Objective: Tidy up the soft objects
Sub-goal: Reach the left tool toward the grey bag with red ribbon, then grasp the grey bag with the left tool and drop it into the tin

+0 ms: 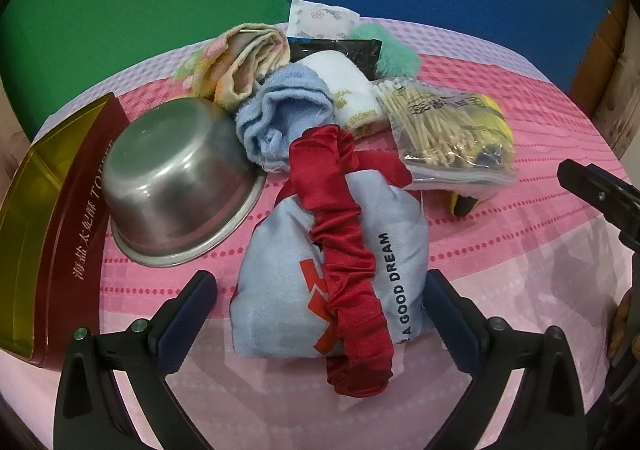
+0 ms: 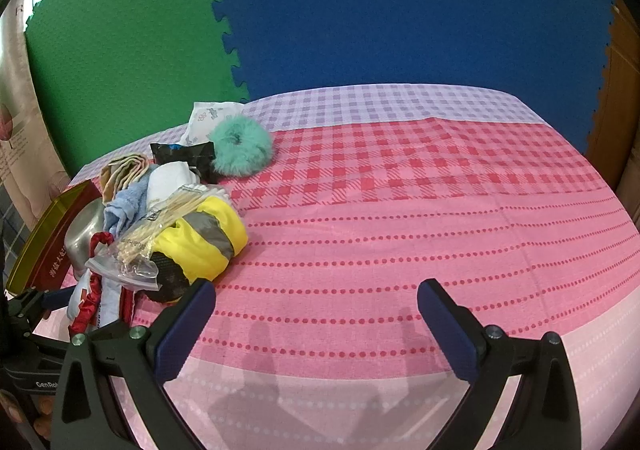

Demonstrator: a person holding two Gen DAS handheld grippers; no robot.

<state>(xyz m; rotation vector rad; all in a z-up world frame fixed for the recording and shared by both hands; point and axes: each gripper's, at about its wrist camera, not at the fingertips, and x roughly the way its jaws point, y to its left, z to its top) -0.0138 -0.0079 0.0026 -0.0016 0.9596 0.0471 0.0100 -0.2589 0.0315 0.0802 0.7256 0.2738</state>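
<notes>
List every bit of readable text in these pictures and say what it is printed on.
"A GOOD DREAM": pale blue pouch, line cut off at its start.
"海盐太妃酥 TOFFEE": dark red tin, last letters partly hidden.
"GenRo": left gripper body, cut off.
White towel label: too blurred.
Cotton swab bag print: upside down, unreadable.
White packet: pattern only.

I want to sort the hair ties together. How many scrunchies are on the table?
2. A red scrunchie lies draped over the grey pouch, between the open left gripper's fingers. A teal fluffy scrunchie sits at the pile's far end. Others may be hidden underneath.
</notes>
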